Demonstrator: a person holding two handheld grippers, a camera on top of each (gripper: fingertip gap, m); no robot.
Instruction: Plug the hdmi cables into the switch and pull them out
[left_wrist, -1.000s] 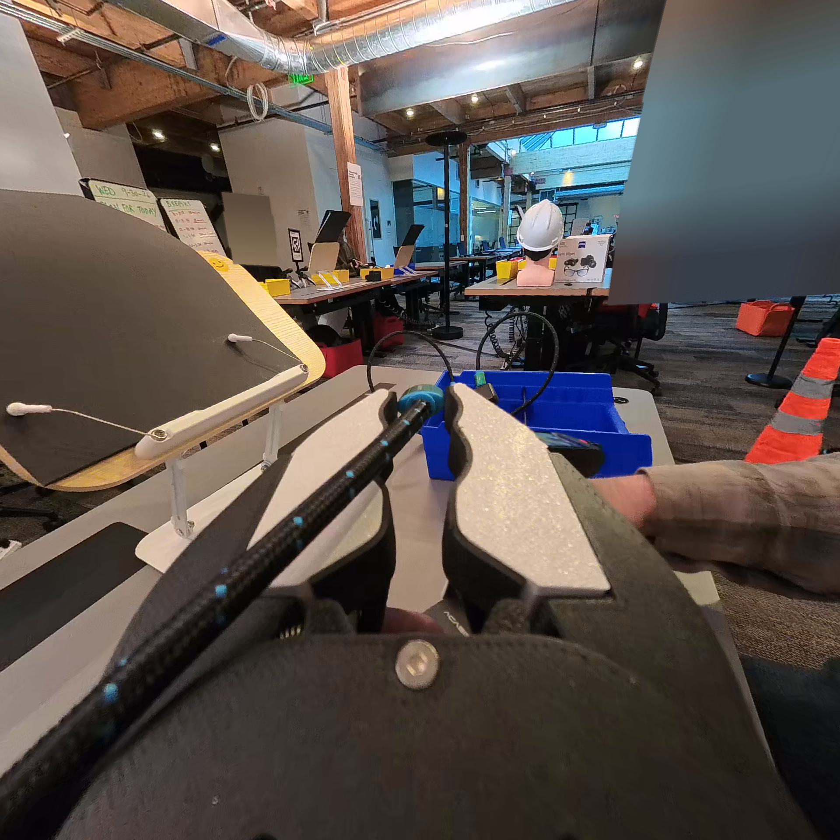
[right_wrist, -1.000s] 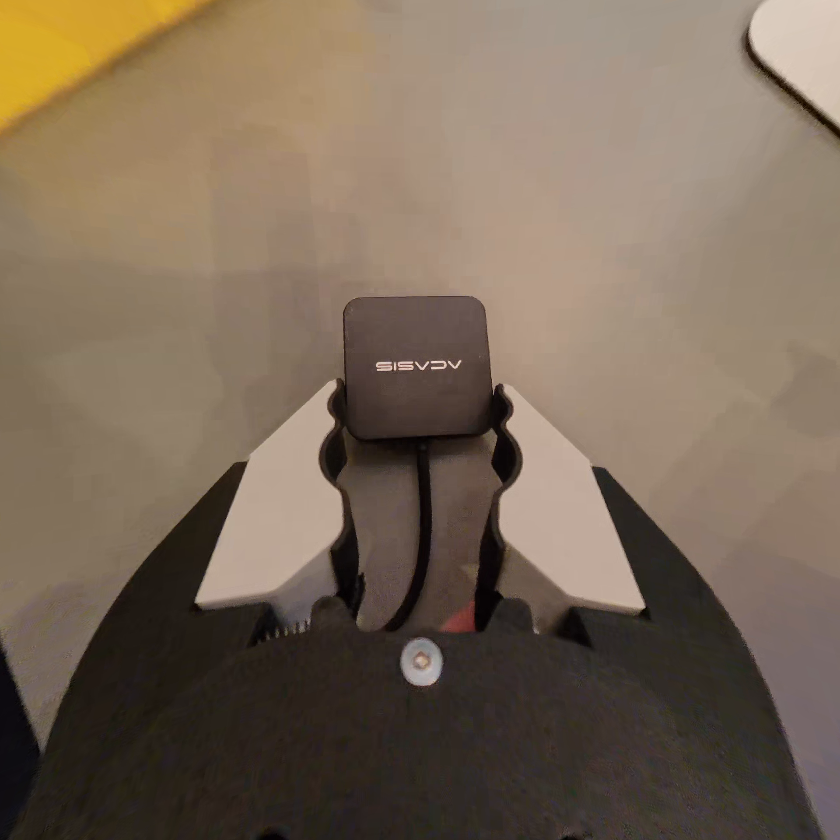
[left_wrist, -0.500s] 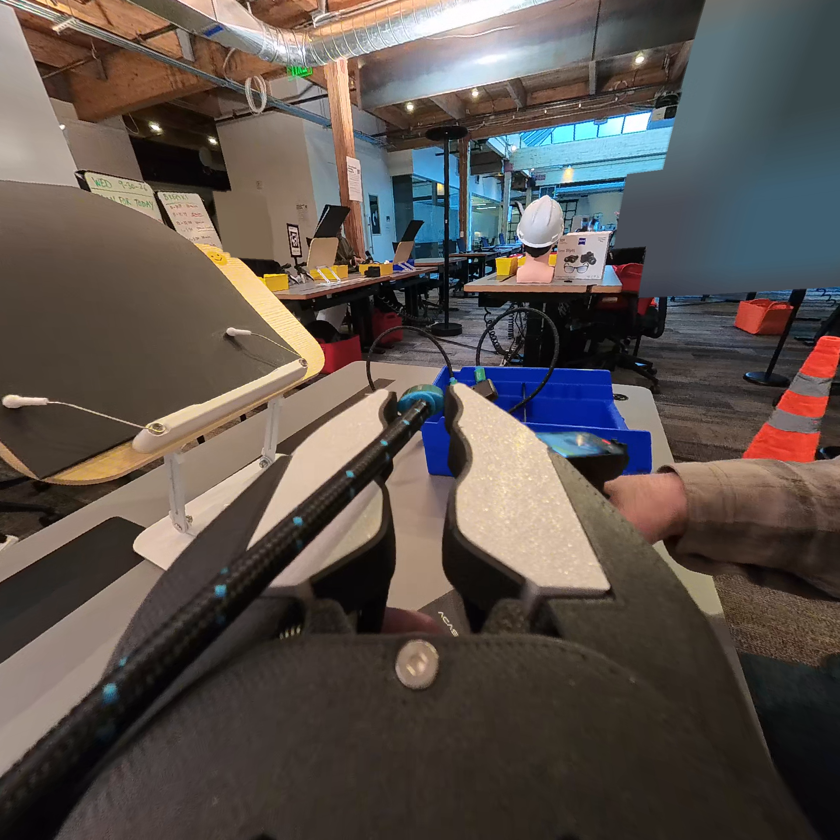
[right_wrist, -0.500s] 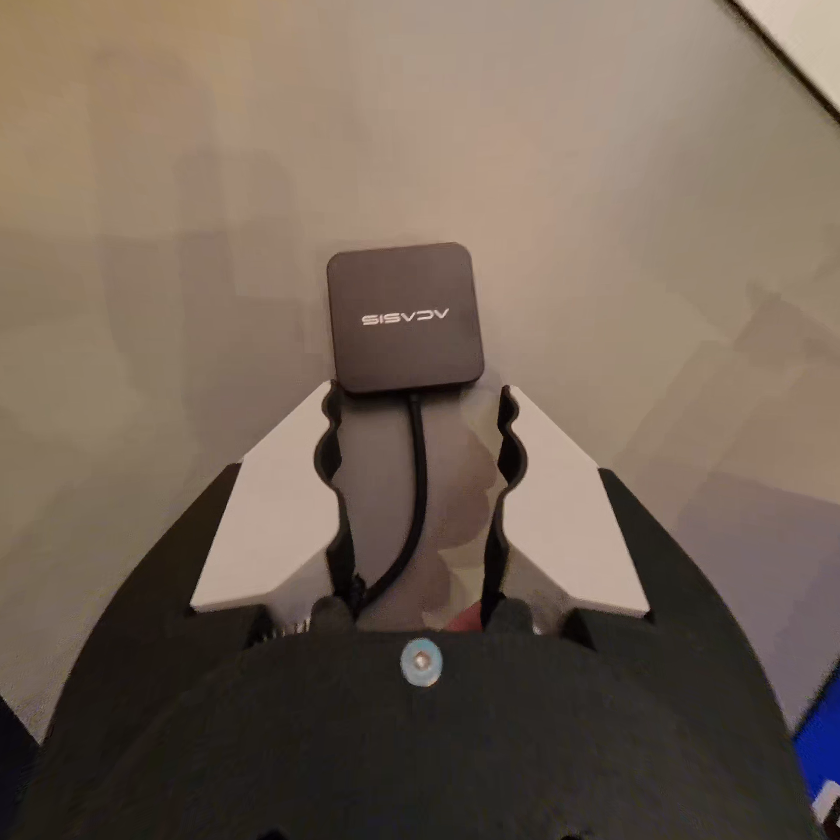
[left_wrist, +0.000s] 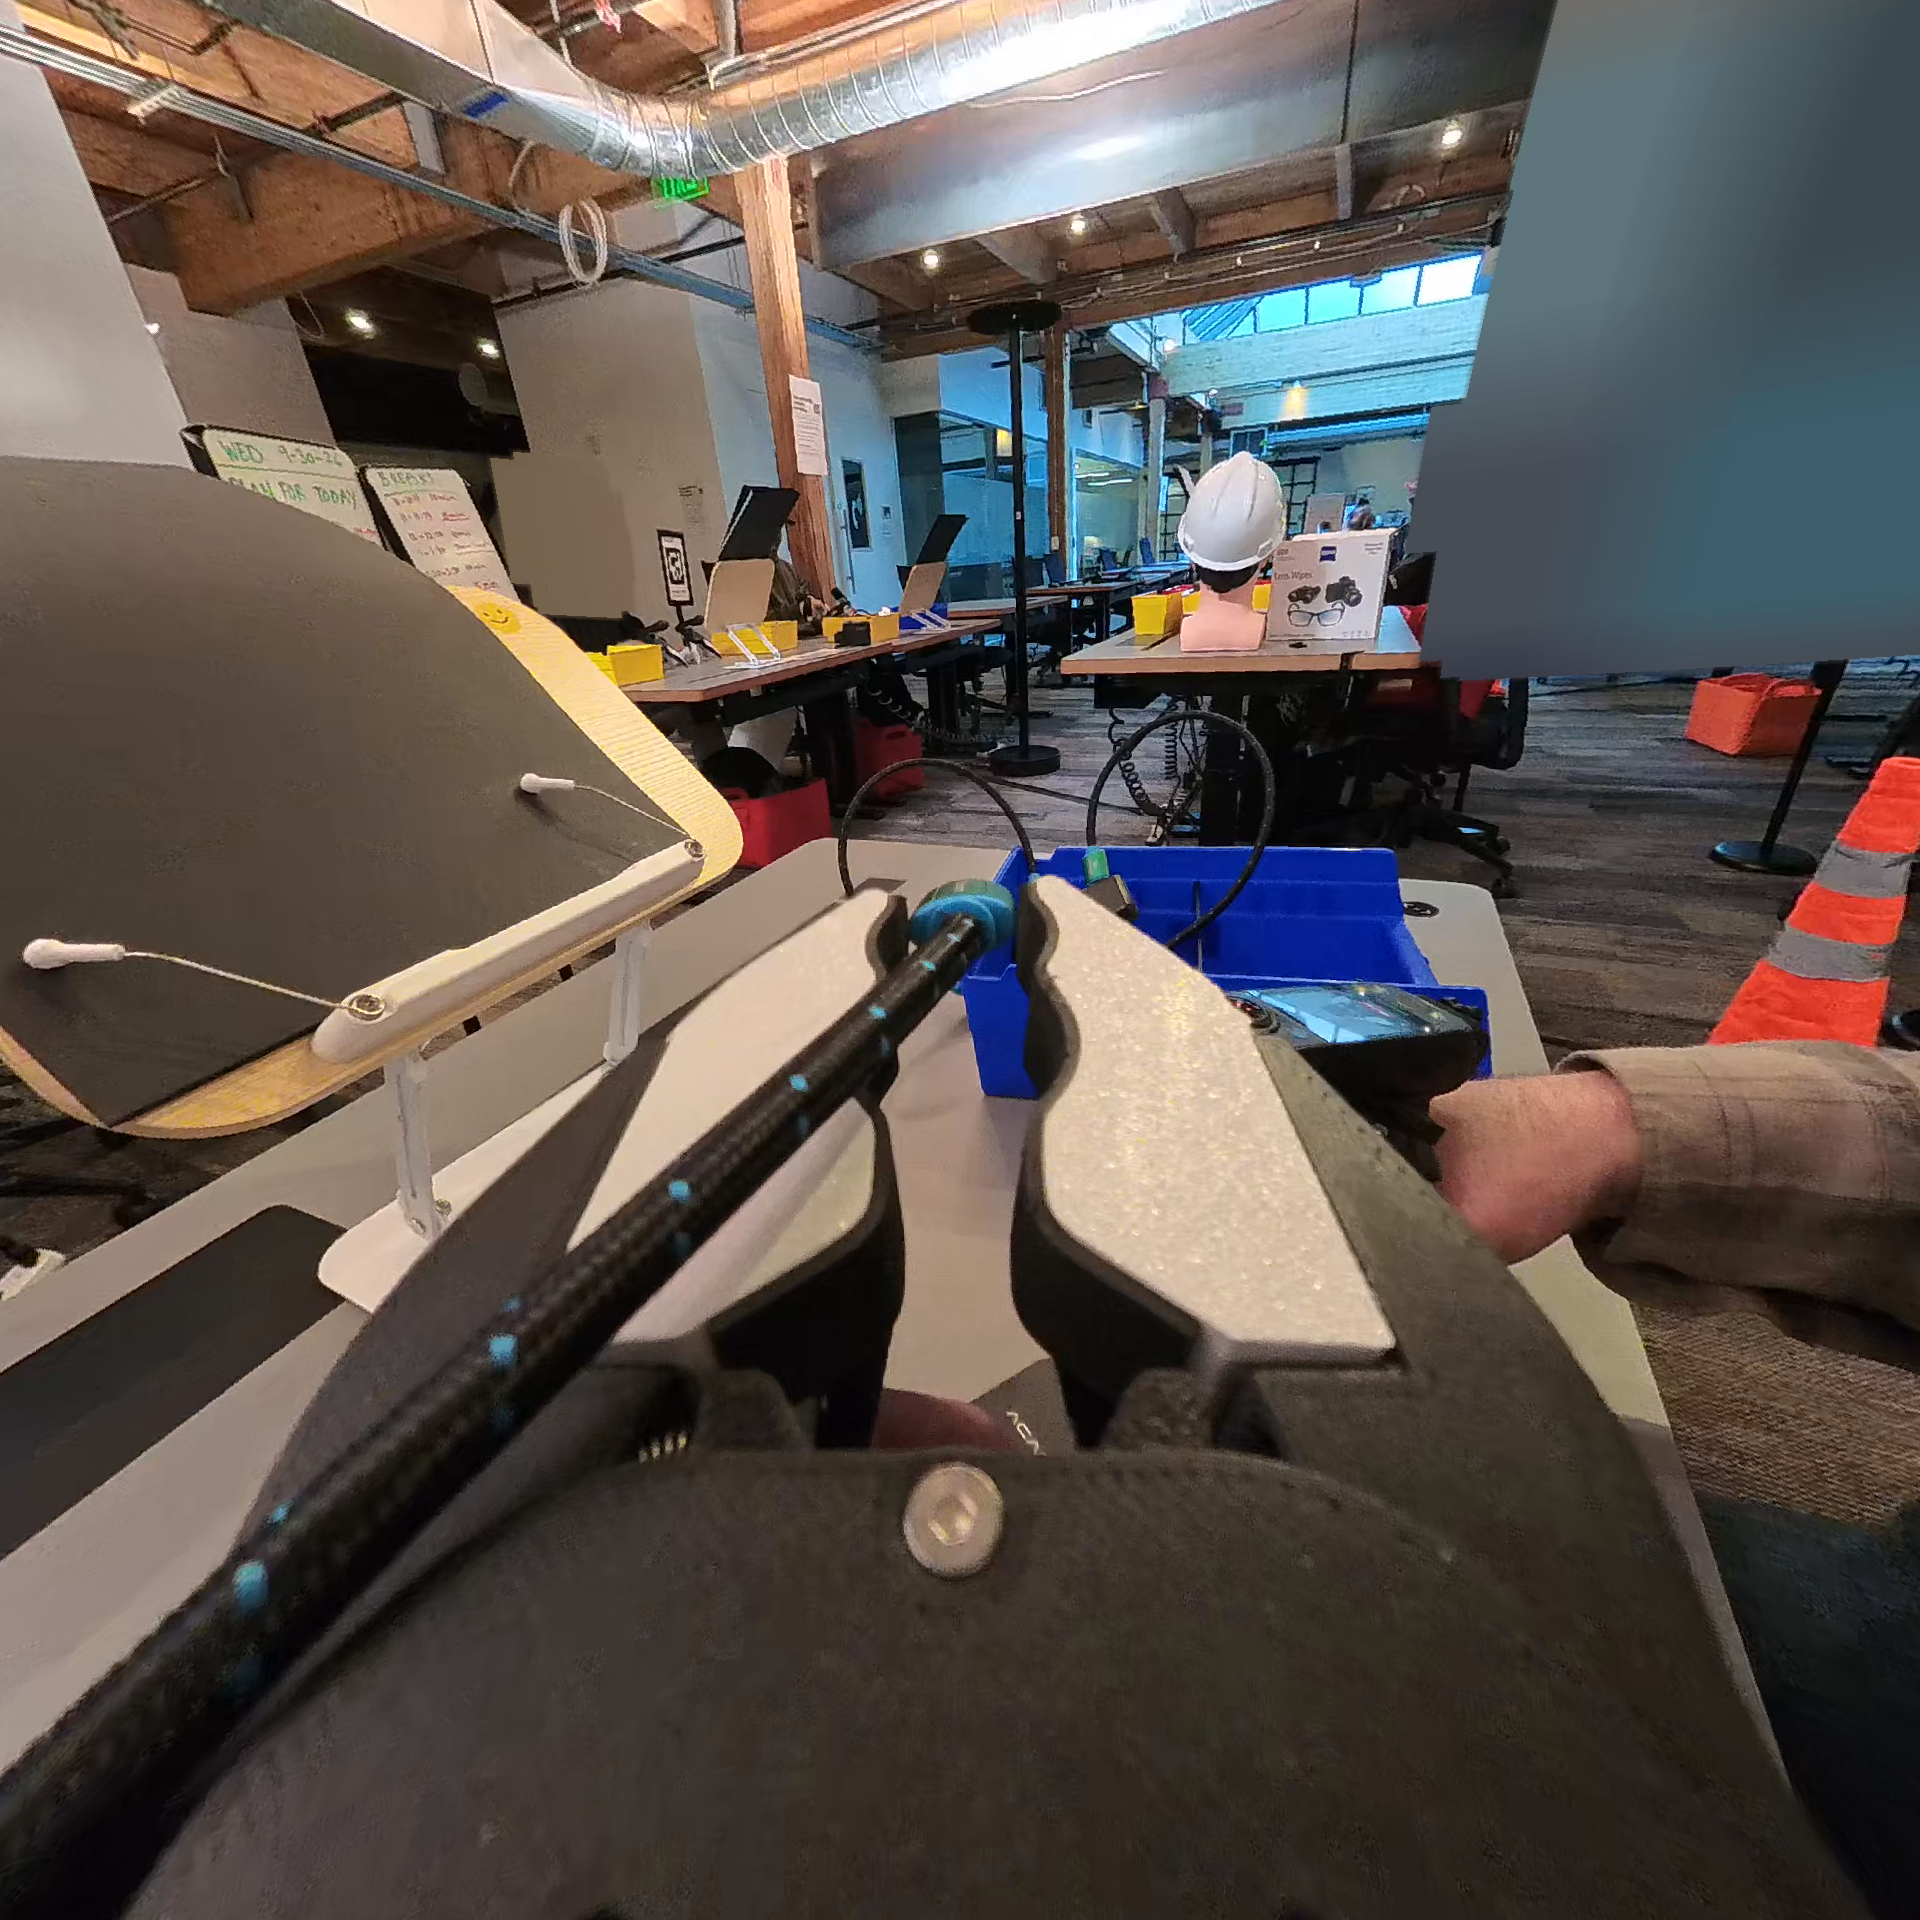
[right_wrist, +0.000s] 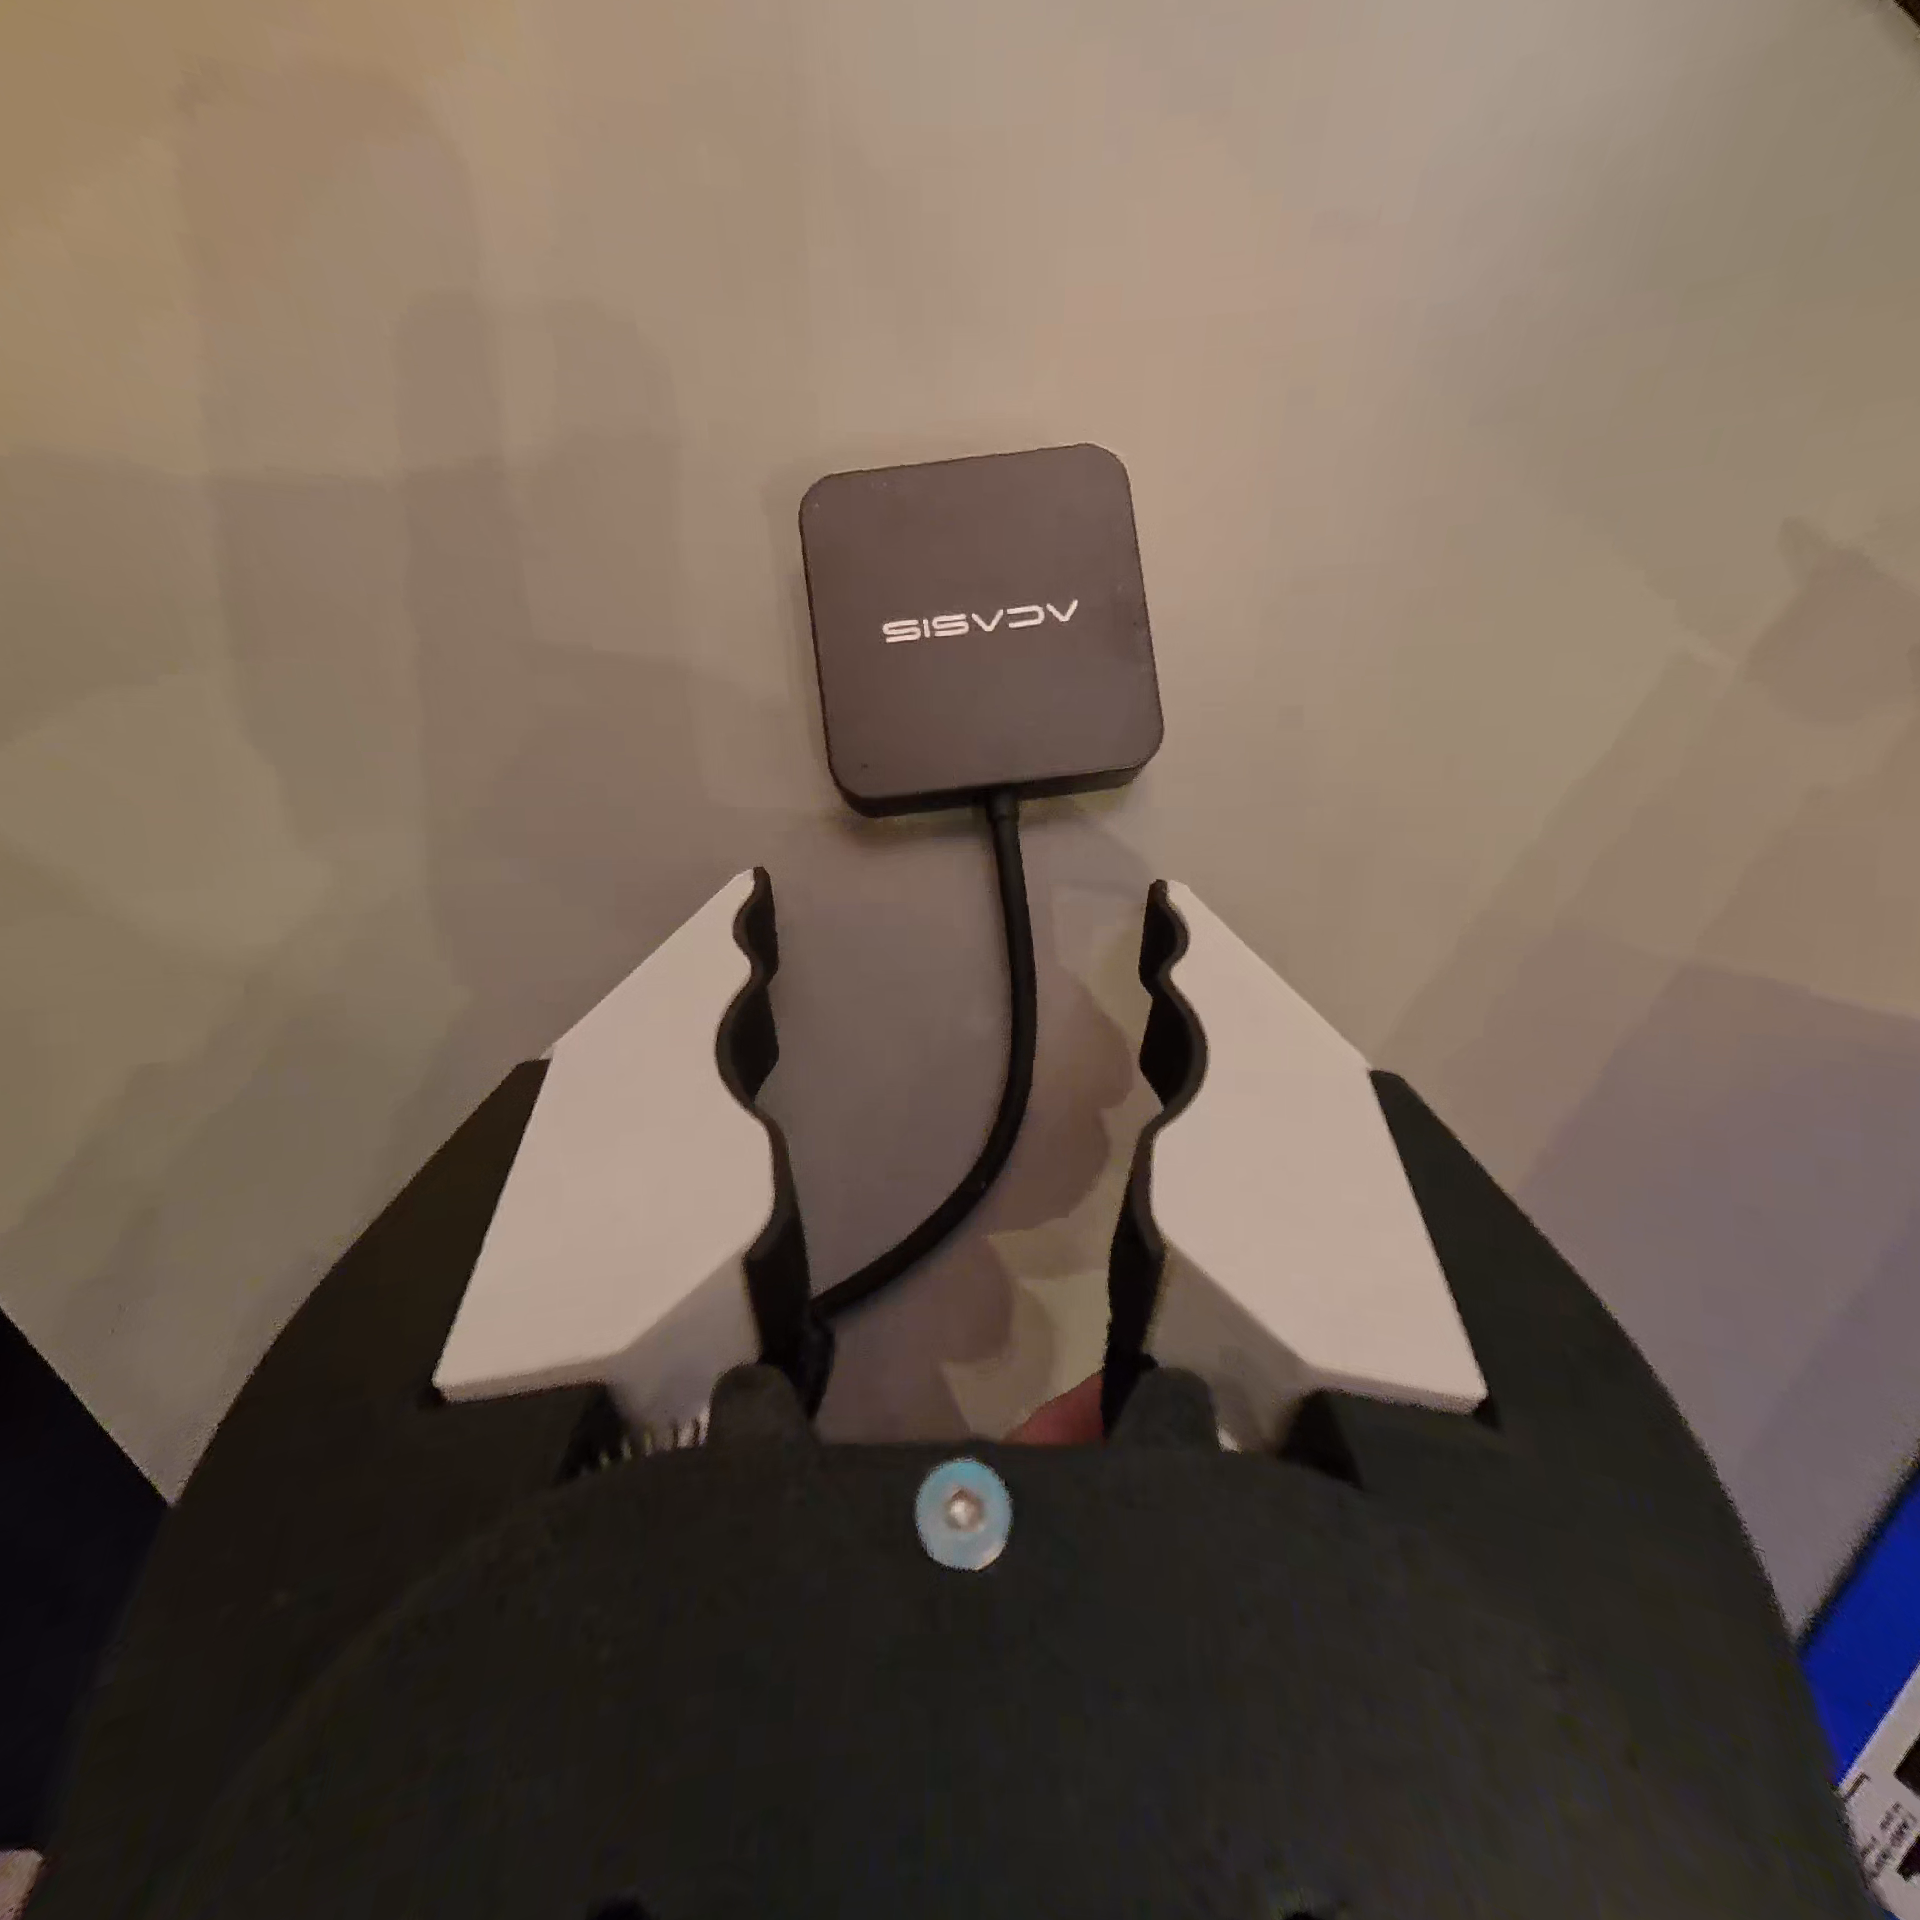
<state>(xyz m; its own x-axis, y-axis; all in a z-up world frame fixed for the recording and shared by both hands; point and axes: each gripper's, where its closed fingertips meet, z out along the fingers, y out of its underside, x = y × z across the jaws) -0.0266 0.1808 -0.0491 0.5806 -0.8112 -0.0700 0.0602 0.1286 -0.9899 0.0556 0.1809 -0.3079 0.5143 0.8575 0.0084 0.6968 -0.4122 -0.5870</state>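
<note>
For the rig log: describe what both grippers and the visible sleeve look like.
The left gripper and the right gripper match: textured black bodies, pale grey wedge-shaped fingers with wavy black inner pads, and one silver screw at centre. The sleeve is brownish-grey plaid.

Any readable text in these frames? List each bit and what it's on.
Writing isn't transcribed here; this is where it stands.
switch: white lettering on top, upside down in the right wrist view.
whiteboards: handwriting, legible.
white box: print, partly legible.
green ceiling sign: too small to read.
posted paper: too small to read.
blue bin label: cut off at the frame edge.
</note>
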